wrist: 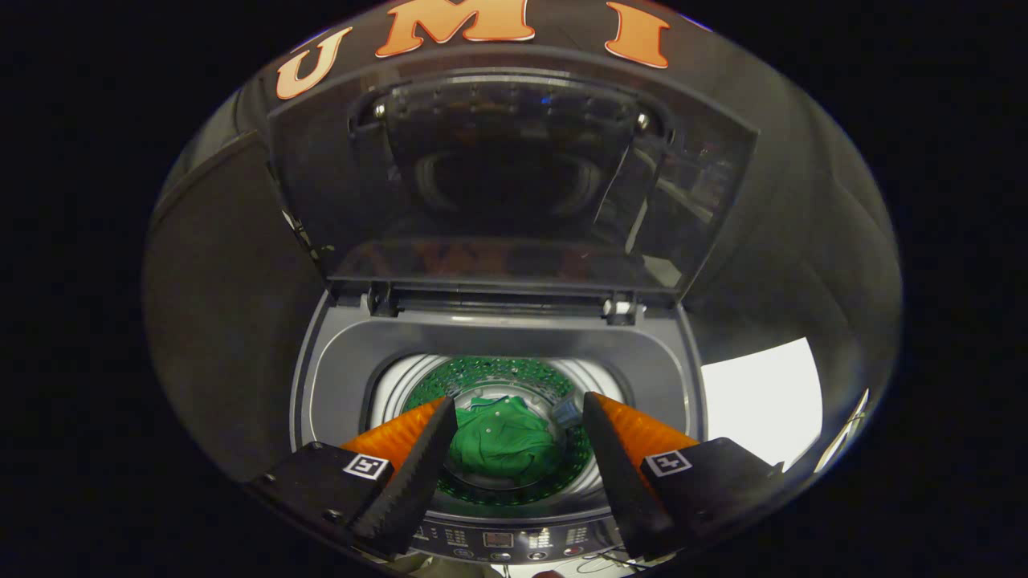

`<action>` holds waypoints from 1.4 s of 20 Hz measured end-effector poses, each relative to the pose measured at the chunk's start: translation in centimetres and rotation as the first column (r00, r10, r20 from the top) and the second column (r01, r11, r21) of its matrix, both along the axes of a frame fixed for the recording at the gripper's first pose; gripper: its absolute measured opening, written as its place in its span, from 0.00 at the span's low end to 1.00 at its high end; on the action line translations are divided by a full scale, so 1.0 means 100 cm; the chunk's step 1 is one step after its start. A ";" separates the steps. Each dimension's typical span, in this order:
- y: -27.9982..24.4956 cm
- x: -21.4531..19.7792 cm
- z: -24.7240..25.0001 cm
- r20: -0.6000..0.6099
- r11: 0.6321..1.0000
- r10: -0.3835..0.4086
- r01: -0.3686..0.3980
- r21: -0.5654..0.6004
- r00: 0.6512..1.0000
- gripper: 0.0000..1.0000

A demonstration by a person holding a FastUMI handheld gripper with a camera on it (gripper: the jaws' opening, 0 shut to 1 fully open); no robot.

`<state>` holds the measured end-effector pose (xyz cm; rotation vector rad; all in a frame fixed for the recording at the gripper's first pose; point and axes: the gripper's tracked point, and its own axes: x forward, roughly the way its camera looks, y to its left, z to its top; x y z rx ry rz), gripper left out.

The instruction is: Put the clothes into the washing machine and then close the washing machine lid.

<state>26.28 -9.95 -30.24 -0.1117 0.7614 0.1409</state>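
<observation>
A top-loading washing machine (337,377) stands below me with its drum open. A green garment (502,445) lies crumpled at the bottom of the drum, seen between my fingers and well below them. My gripper (520,409) hovers over the drum mouth, open, with nothing between its fingers. The dark see-through lid (514,177) stands raised upright on its hinges beyond the drum.
The machine's control panel (498,542) runs along the near rim under my fingers. A white surface (759,397) lies to the right of the machine. Dark cloth wall surrounds the machine behind and on both sides.
</observation>
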 end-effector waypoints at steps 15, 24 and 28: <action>-0.002 0.042 0.195 0.272 0.993 0.000 -0.032 0.116 0.962 0.99; 0.005 0.103 0.242 0.366 0.992 -0.007 -0.040 0.122 0.931 0.99; 0.017 0.124 0.229 0.345 0.991 0.009 -0.056 0.125 0.939 0.99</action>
